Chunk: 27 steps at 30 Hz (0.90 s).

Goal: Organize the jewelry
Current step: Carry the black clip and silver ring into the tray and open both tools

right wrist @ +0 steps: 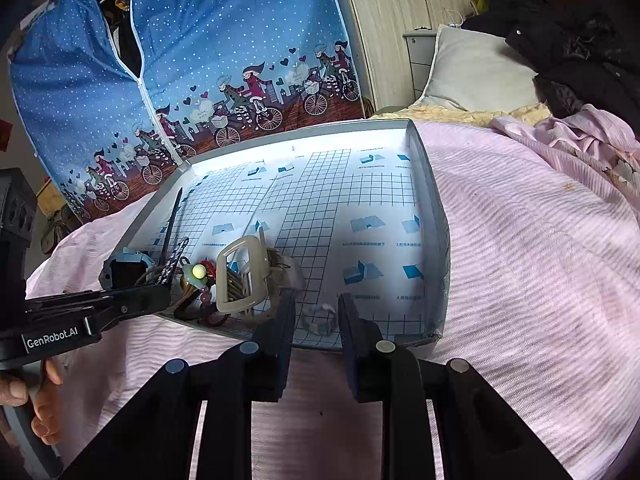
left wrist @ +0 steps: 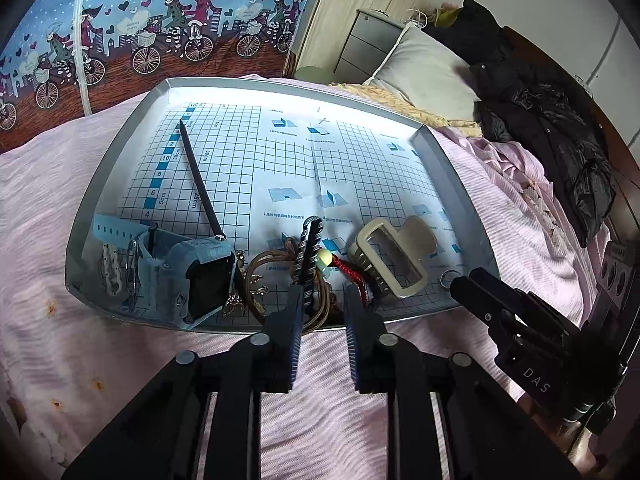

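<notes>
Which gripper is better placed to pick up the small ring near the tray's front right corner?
Right. The right gripper is open with the ring directly between its fingers, while the left gripper sits over the tangled bracelets, away from the ring.

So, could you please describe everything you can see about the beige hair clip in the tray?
The hair clip is a large claw type, beige, and looks like matte plastic. It has a rectangular open frame, a row of teeth along its lower side and curved handles at the back. It lies tilted near the front edge of the grey tray, on the grid paper, right of the red cord, which seems to touch it. No fingers hold it.
</notes>
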### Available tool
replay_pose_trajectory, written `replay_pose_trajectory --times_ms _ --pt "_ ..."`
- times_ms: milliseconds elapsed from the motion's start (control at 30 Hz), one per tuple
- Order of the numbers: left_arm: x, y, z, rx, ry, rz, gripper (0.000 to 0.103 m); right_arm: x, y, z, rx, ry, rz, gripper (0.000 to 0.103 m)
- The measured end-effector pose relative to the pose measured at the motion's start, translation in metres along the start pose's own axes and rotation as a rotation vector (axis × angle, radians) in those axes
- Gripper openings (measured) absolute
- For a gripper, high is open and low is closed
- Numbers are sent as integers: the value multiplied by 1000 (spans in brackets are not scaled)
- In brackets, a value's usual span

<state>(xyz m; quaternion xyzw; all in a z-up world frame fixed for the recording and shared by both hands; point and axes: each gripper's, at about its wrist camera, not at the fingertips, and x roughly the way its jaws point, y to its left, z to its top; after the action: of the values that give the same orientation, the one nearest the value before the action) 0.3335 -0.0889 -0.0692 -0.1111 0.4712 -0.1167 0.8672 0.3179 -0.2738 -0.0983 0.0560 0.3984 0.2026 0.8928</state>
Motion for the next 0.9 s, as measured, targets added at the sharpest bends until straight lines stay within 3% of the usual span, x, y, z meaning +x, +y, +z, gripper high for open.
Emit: replay_pose_trajectory --times_ms 67,200,333,467,500,567,633,700,767,900 --pt "-4 0 1 4 -20 9 34 -2 2 -1 -9 -11 -6 32" --pt "-8 2 3 -7 -39 13 35 -5 2 -3 -11 -22 -7 37" --pt "-14 3 4 -12 -74 20 67 -6 0 -3 -4 -30 -9 37" --pt "-19 5 7 -17 -109 22 71 -8 -1 -4 0 -40 -15 45" --pt "-21 5 7 -18 -117 12 75 -8 -1 -4 1 -42 -16 48" --pt "-25 5 7 -16 -143 1 94 -9 -1 -4 4 -46 -20 52" --pt "-32 4 6 -8 -186 2 101 -10 -1 -3 12 -54 -24 58" --pt "-38 4 6 5 -220 12 101 -14 -3 -2 32 -71 -27 80" --pt "-42 5 5 15 -236 23 101 -20 -4 -1 49 -102 -27 94" --pt "-53 3 1 34 -265 42 101 -30 -4 2 54 -145 -49 103"
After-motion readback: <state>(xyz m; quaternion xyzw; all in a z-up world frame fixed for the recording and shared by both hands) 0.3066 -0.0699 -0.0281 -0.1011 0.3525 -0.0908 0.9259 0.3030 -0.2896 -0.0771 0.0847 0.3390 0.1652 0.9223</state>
